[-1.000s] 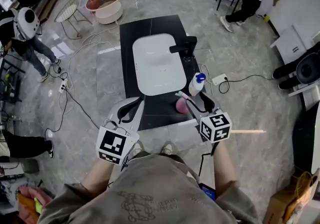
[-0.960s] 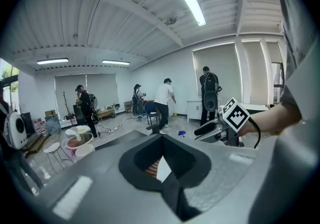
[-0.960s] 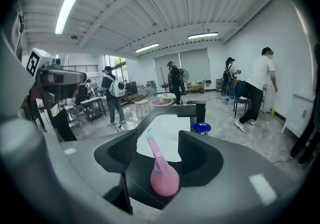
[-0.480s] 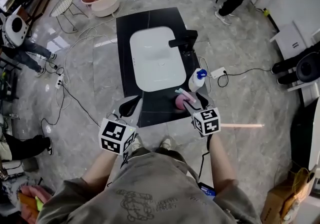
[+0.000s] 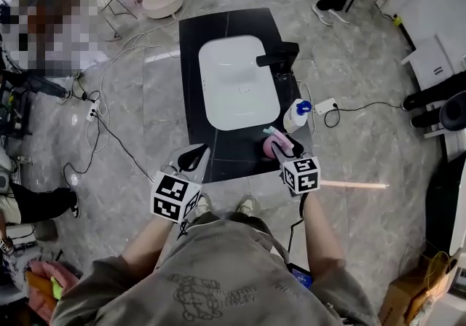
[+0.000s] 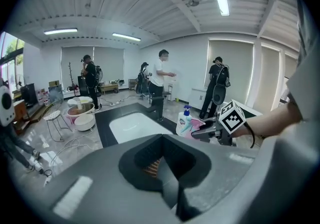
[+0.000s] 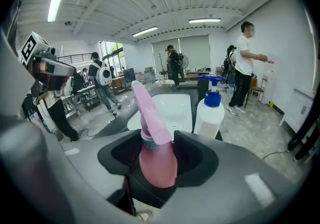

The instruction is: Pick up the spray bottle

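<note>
The pink spray bottle stands upright on the black counter, just right of the white sink basin. My right gripper has it between its jaws; in the right gripper view the bottle's body fills the notch and touches both dark pads, its nozzle rising above. Those jaws have just been closing onto the bottle. My left gripper hangs over the counter's front left corner, its jaws together on nothing. The left gripper view shows the bottle held by the right gripper.
A white pump bottle with a blue cap stands right behind the spray bottle, close to it. A black faucet sits at the basin's right. Cables and a power strip lie on the floor; people stand around the room.
Both grippers have sunk toward the counter. The right jaws have come round the pink bottle and narrowed onto it. The left gripper stays empty.
</note>
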### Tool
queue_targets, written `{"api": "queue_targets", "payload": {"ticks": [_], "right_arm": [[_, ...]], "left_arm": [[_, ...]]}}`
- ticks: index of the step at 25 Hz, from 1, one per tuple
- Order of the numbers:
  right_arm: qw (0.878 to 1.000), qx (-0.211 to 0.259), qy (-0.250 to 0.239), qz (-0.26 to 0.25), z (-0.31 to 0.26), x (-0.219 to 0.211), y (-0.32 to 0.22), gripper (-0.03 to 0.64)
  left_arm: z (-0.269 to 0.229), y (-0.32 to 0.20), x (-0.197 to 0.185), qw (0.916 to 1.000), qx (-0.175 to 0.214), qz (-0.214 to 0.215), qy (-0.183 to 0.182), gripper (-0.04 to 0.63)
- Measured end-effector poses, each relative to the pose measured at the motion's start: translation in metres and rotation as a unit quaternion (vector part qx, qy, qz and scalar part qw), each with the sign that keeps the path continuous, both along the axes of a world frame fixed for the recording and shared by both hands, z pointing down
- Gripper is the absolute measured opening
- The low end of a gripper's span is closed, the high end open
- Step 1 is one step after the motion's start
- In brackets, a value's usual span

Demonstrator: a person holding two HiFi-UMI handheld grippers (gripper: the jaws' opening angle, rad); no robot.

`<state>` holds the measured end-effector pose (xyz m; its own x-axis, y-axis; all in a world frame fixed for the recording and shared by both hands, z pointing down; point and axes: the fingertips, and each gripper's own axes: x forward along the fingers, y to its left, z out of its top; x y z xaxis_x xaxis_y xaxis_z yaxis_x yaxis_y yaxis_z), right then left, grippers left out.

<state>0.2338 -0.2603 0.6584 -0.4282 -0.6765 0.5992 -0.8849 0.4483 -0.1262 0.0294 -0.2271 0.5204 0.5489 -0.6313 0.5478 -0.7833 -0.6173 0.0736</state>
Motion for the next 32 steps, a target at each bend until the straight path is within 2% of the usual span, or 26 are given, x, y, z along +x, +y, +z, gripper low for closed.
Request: {"api": "queue_targets", "payload": {"ticks": [9,13,19,24,28,32], "right_arm": [[1.000,-0.010,-0.001,0.005,-0.002,-0.008,0.002,0.215],[1.000,0.004,-0.017,0.000,-0.025,-0.014,0.004,0.210],[0.998,0.059,-0.033,-0.010,-0.098,-0.026,0.002,0.209],[0.992,0.120,-0.035,-0.026,-0.174,-0.041,0.006,0.209],[0.984,0.173,-0.012,-0.042,-0.228,-0.053,0.016,0.207],[0.976,0.209,-0.013,-0.058,-0.271,-0.069,0.033,0.206]], "left_arm": [[-0.011,0.006,-0.008,0.9999,0.013,0.004,-0.007,0.000],[-0.017,0.009,-0.010,0.9998,0.019,0.008,-0.004,0.000],[-0.035,0.007,-0.020,0.9991,0.042,0.006,0.000,0.000],[-0.068,-0.004,-0.032,0.9961,0.089,0.001,0.000,0.000],[-0.094,-0.015,-0.042,0.9920,0.126,-0.007,-0.002,0.000],[-0.119,-0.019,-0.051,0.9881,0.154,-0.012,0.005,0.000]]}}
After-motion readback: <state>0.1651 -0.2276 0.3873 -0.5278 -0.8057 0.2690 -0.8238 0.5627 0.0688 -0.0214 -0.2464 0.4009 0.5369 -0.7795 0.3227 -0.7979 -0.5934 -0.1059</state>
